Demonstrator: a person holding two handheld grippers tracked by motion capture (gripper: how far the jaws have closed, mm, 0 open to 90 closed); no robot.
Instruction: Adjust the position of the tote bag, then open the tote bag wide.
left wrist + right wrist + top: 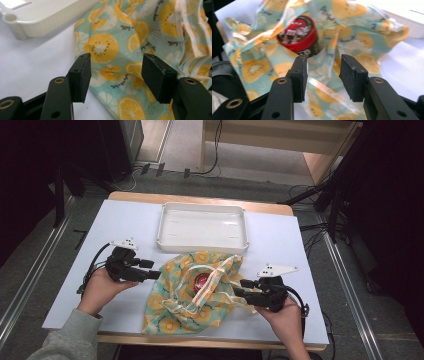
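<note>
Fruit-print drawstring bag (192, 292) sits at the tabletop's near edge, just in front of the white tray (202, 226). Red-lidded tin (297, 33) inside the open mouth. My left gripper (148, 269) and right gripper (243, 288) both released, flanking it. Cloth's limp and light; I'd pinch the rim hems, not the ribbon.

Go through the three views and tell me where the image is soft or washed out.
High view: evenly lit, surroundings dark, bag fairly sharp. Left gripper view: tray overexposed, bag's far folds soft, tongs crisp. Right gripper view: red lid and cloth around it blurred, table glaring white at right.
</note>
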